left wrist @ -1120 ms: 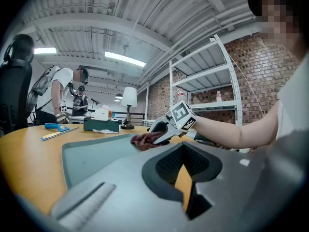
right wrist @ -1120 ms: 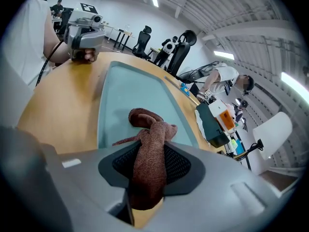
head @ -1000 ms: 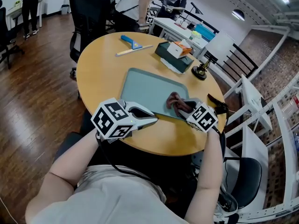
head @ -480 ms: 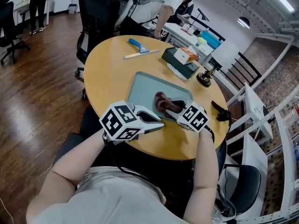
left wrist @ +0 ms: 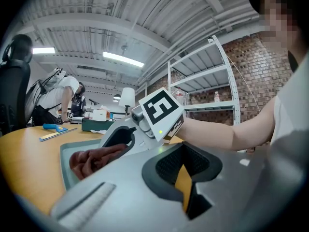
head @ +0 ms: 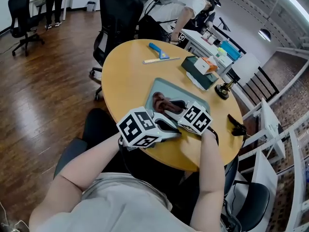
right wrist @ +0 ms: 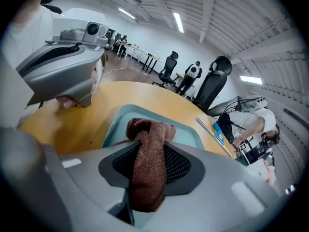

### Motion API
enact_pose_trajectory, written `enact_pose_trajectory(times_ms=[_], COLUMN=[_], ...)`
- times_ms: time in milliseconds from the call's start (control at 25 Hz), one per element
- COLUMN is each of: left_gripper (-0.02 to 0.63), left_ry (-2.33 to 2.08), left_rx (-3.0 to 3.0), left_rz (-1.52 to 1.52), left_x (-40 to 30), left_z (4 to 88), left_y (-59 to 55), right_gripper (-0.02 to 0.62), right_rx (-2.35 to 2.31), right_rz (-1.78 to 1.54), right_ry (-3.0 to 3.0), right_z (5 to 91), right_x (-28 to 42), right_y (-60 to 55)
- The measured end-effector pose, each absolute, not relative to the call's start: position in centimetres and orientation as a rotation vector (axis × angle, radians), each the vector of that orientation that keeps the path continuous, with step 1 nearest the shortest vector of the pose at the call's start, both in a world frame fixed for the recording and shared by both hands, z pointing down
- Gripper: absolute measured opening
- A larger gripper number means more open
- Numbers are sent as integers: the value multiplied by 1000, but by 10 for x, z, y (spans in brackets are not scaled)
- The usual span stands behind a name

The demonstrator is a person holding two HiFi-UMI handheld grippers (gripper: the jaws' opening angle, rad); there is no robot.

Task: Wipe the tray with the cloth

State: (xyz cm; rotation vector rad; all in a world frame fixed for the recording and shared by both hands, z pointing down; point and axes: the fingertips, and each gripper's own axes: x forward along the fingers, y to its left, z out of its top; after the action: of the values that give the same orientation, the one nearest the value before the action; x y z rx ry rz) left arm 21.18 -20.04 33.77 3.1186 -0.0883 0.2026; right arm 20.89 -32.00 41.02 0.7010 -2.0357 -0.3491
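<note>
A grey-green tray [head: 166, 88] lies on the round wooden table [head: 130, 71]. A crumpled reddish-brown cloth [head: 161, 103] rests on the tray's near part. My right gripper [head: 175, 108] is shut on the cloth, and in the right gripper view the cloth [right wrist: 149, 161] hangs bunched between its black pads over the tray [right wrist: 120, 114]. My left gripper [head: 176, 131] hovers at the tray's near edge, shut with nothing in it. In the left gripper view its jaws [left wrist: 186, 178] meet over bare table, with the right gripper [left wrist: 123, 139] and cloth [left wrist: 91, 159] ahead to the left.
A blue scraper [head: 157, 49] and a flat strip [head: 161, 60] lie at the table's far side. A dark box with a small orange-white carton [head: 203, 67] sits at the far right, a small stand [head: 223, 90] beside it. A black chair [head: 118, 13] and a bent-over person [head: 178, 6] stand behind.
My right gripper has dragged the cloth leftward across the tray's near part. The left gripper has kept its place by the near edge, and the head view has shifted.
</note>
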Motion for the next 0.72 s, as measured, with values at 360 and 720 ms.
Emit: enact_pose_trajectory(times_ms=[360, 720], left_gripper=[322, 321], left_ry=[-90, -90], left_rx=[3123, 3121], left_rz=[208, 206], left_x=[211, 208], left_z=[337, 337], left_y=[-199, -198], right_gripper=[130, 130], right_rx=[599, 587], right_rz=[-392, -360], right_ry=[-2108, -2105], right_z=[409, 409], right_x=[175, 185], right_y=[-321, -306])
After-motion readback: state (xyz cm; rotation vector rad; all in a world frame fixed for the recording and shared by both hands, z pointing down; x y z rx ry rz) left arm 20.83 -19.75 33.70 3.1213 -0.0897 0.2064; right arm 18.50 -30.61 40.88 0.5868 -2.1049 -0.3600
